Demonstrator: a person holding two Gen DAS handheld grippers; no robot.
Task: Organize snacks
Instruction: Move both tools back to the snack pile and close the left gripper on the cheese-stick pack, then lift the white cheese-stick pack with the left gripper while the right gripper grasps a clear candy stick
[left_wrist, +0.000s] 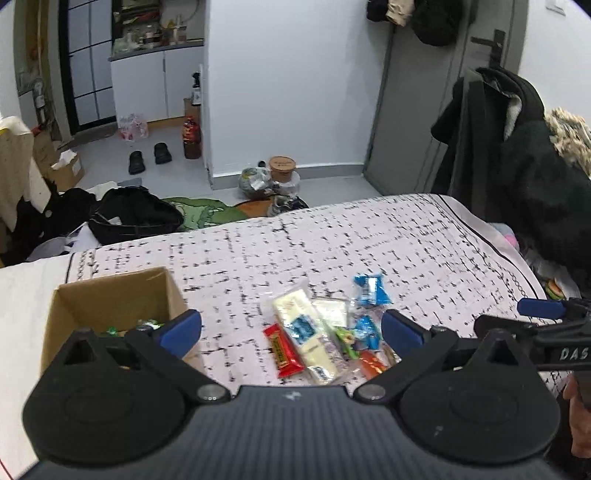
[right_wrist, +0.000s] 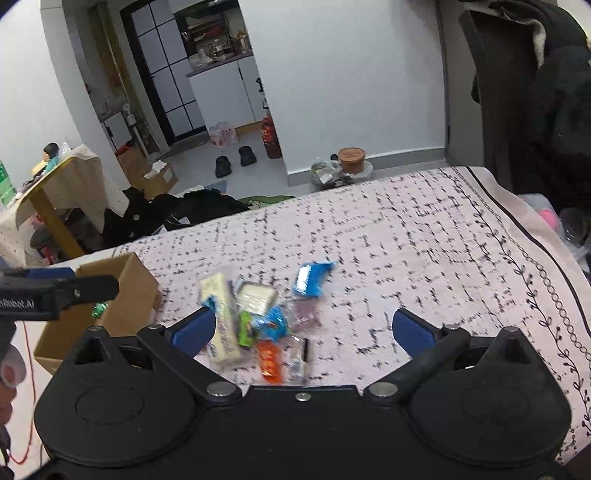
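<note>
A pile of wrapped snacks lies on the patterned bedspread (left_wrist: 406, 236): a red bar (left_wrist: 282, 350), a long cream pack (left_wrist: 306, 332), blue packets (left_wrist: 371, 290), a green one and an orange one (left_wrist: 371, 363). The pile also shows in the right wrist view, with the cream pack (right_wrist: 221, 314), a blue packet (right_wrist: 310, 278) and the orange one (right_wrist: 269, 362). A cardboard box (left_wrist: 110, 306) with green-wrapped snacks inside stands left of the pile. My left gripper (left_wrist: 291, 326) is open above the pile, empty. My right gripper (right_wrist: 303, 328) is open above the pile's right side, empty.
The bed's far edge drops to a floor cluttered with black bags (left_wrist: 133, 214), a green rug, shoes (left_wrist: 147, 157) and a bottle. Dark coats (left_wrist: 517, 158) hang at the right by a door. A cloth-covered table (right_wrist: 48, 192) stands at the left.
</note>
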